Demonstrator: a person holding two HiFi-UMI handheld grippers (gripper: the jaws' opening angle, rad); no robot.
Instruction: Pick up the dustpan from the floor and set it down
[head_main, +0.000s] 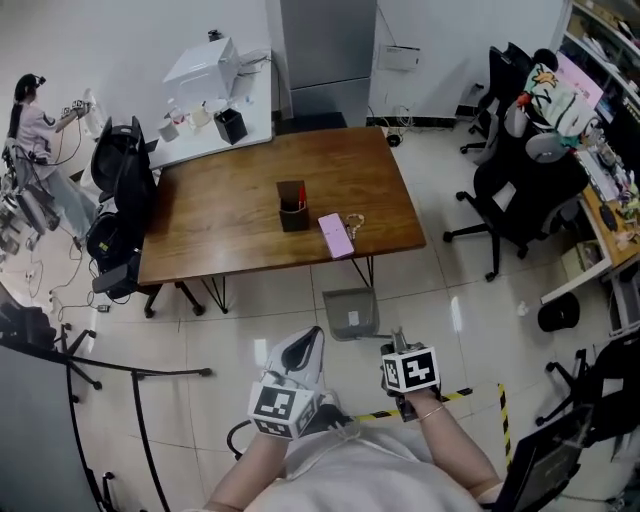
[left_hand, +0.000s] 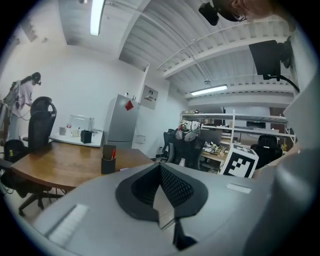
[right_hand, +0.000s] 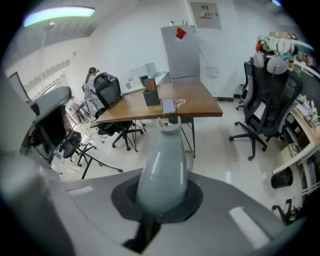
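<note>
Forearms are reaching out from the bottom of the head view, each one carrying a gripper with a marker cube on top. Right gripper (head_main: 398, 337) is clenching the pale grey handle (right_hand: 165, 167) of the dustpan (head_main: 350, 312); in the right gripper view the handle is filling the gap between the jaws and running straight out past their tips, ending in a small hook. Its grey pan is hanging just beyond those tips, ahead of the gripper and a little towards the left one, over the pale floor tiles (head_main: 460, 300); whether it is touching the tiles I cannot tell. Left gripper (head_main: 305, 350) is sitting just beside the right one, apart from the dustpan, its jaws closed together on nothing, the dark pads (left_hand: 176, 184) meeting at the tip and pointing roughly level across the room.

Farther out ahead of both grippers, a wooden table (head_main: 240, 235) is standing beyond the pan, bearing a dark pen holder (head_main: 293, 210) and a pink flat item (head_main: 336, 235) near the edge closest to the grippers. Well off to the right gripper's outer side, a black office chair (head_main: 520, 185) is standing, and a yellow-and-black tape strip (head_main: 470, 393) is lying on the tiles just beside that wrist
</note>
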